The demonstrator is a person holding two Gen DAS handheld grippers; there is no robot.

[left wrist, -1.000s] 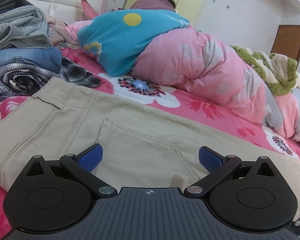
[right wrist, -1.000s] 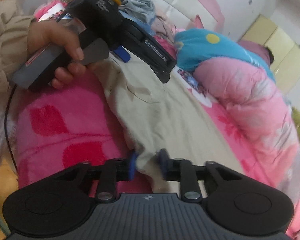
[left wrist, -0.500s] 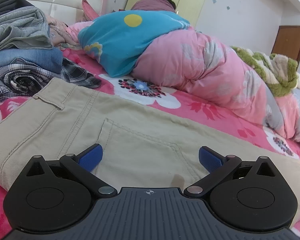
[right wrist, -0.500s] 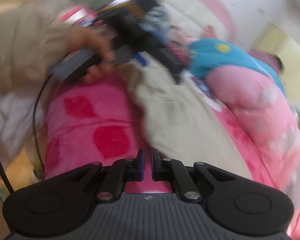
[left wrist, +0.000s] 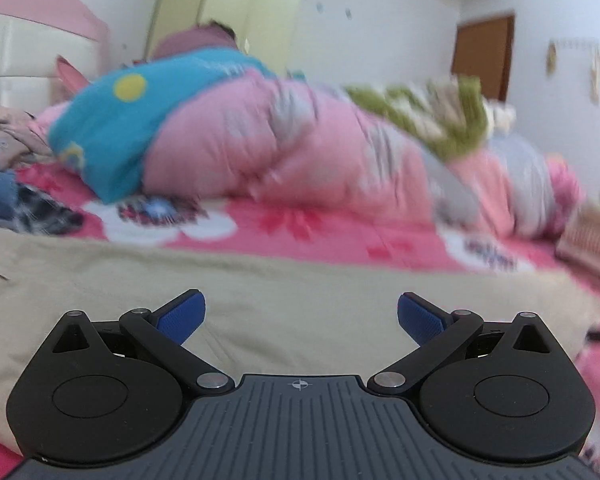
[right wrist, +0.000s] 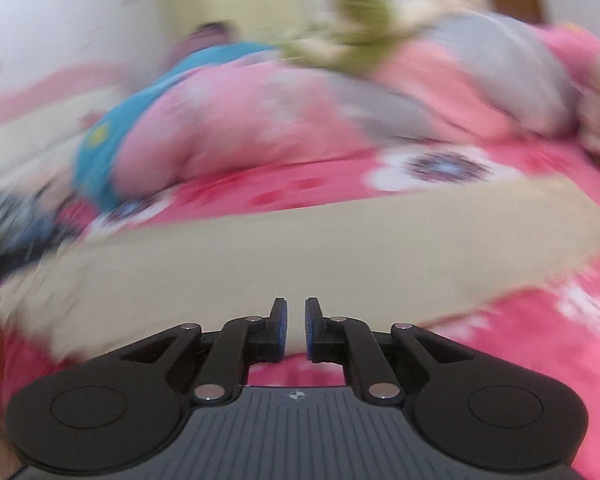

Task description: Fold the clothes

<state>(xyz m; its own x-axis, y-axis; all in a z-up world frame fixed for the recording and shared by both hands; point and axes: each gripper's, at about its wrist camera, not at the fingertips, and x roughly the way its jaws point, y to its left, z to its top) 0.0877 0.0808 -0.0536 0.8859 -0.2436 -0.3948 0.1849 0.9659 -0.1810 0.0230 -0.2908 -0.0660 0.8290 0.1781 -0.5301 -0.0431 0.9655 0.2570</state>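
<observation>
Open pink flowered bed sheet (left wrist: 340, 240) at 12 o'clock beyond flat beige trousers (left wrist: 300, 300). Blocked farther at 12 by bulky pink-and-blue quilt (left wrist: 260, 148); at 9 by blurred pile of folded clothes (left wrist: 4, 200).

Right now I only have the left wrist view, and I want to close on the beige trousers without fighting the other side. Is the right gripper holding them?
Observer: No. The right gripper has its jaws nearly together, with only a slit between them and no cloth in it.
Operator: Where is it relative to the trousers?
Observer: Its fingertips are at the near edge of the beige trousers; the pink floral bedsheet shows below them.
Operator: Is it touching the fabric?
Observer: I cannot tell; the right wrist view is heavily blurred.
</observation>
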